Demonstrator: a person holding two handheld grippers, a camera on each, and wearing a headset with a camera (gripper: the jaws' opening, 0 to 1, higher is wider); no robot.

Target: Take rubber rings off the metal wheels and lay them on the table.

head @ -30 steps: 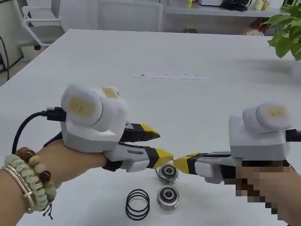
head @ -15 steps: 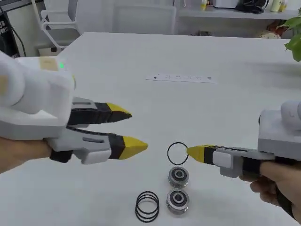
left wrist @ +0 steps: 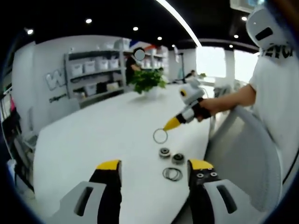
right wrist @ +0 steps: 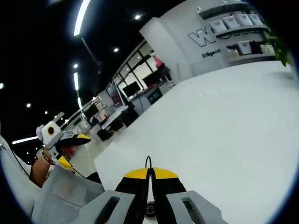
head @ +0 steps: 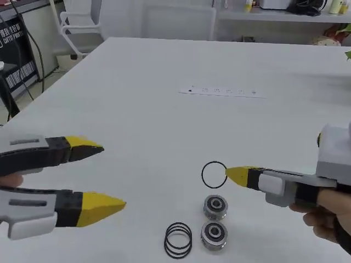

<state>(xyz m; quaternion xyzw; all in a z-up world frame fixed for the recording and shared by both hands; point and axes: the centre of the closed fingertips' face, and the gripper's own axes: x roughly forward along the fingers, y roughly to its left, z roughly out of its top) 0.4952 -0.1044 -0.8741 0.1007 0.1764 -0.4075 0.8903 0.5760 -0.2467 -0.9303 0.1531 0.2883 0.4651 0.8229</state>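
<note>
Withdrawn leftward, the left gripper [head: 112,176] hangs with jaws spread; the right gripper [head: 229,174], held level, pinches a thin black rubber ring [head: 203,174] near two silver metal wheels [head: 215,206].

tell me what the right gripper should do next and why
Probably lower the right gripper to the table and open it near the loose rings. It is shut on a rubber ring that is already clear of the metal wheels, so laying it down looks like the remaining step. The left gripper is open, off to the side.
</note>
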